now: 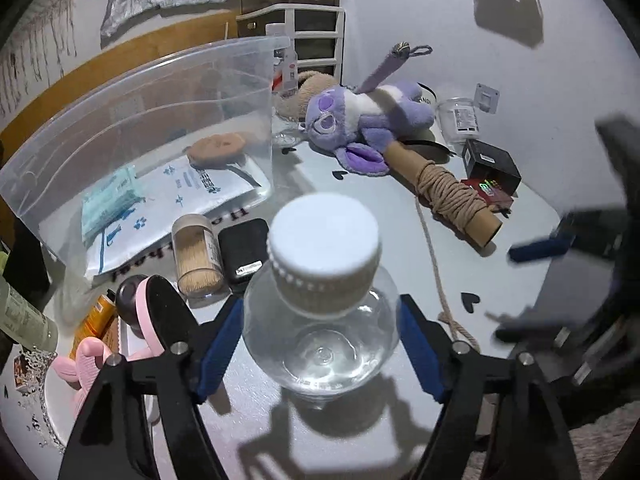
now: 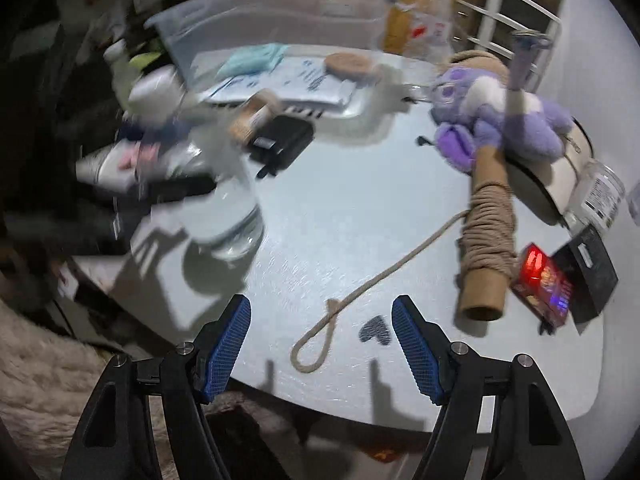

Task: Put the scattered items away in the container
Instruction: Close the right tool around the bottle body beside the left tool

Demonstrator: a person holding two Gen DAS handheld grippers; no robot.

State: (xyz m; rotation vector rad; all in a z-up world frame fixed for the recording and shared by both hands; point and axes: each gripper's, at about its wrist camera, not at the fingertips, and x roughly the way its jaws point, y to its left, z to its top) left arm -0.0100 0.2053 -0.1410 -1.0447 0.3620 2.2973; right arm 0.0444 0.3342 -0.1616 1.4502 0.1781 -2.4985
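Left tongs (image 1: pixel 320 344) clamp bottle (image 1: pixel 322 312); right tongs (image 2: pixel 321 346) empty, apart, only rope (image 2: pixel 360 292) ahead.

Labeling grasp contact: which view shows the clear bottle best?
Left wrist: the clear bottle fills the centre, sharp, white cap visible, between the left claw fingers. Right wrist shows it motion-blurred at the left.

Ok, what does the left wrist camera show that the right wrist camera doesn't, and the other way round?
Only the left wrist view shows the bottle's white cap up close between the left gripper fingers, and a pink item beside it. Only the right wrist view shows the rope's looped end ahead of the open, empty right gripper. Both show the clear container, the purple plush toy and the rope-wound cardboard tube.
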